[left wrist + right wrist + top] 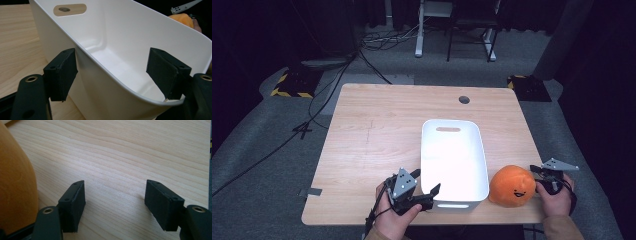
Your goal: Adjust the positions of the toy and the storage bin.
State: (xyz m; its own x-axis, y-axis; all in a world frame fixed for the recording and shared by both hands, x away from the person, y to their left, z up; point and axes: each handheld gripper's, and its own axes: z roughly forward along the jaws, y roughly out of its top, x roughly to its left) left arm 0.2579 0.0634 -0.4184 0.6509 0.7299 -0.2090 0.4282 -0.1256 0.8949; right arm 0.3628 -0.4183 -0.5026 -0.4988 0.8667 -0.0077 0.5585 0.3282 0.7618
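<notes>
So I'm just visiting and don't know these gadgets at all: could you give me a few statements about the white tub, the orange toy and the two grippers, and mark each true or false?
1. The white tub has nothing in it. True.
2. The orange plush toy lies inside the tub. False: it sits on the wooden table, just to the right of the tub.
3. The left gripper has one jaw outside the tub's wall and one inside. True: its jaws straddle the rim with a gap, not pinching it.
4. The right gripper is clamped on the plush toy. False: its jaws stand open over bare wood, with the toy beside them.
5. The tub is round. False: it is rectangular with rounded corners.
</notes>
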